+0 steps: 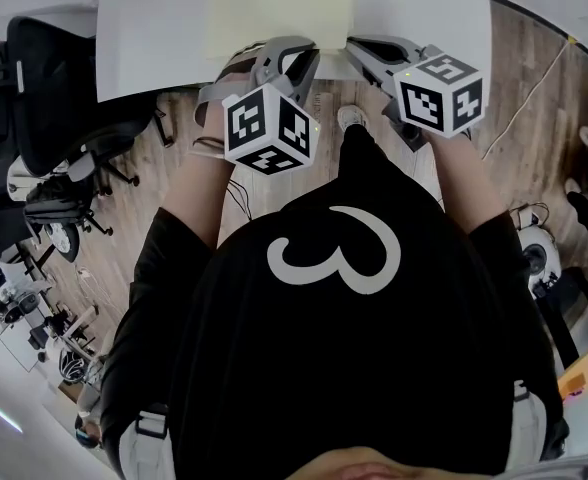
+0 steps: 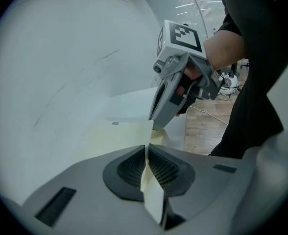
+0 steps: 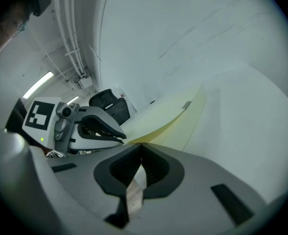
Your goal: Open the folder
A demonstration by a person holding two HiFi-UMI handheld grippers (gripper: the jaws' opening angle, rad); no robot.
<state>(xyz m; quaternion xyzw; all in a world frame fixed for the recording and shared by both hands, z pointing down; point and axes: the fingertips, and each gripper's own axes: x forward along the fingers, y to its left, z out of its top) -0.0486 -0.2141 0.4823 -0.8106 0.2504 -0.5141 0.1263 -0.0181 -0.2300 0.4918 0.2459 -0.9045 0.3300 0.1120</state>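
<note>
Now left claw (image 2: 146, 150) pinches folder (image 1: 279, 13); right claw (image 3: 140, 146) seemingly too.

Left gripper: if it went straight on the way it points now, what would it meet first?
The folder itself: the left gripper already pinches its cover, and the rest probably lies just ahead.

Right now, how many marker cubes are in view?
2. One marker cube on the left gripper, the other cube on the right gripper, both at the table's near edge. None looks hidden.

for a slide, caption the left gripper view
Left gripper shut on the edge of the pale yellow folder on a white table
</note>
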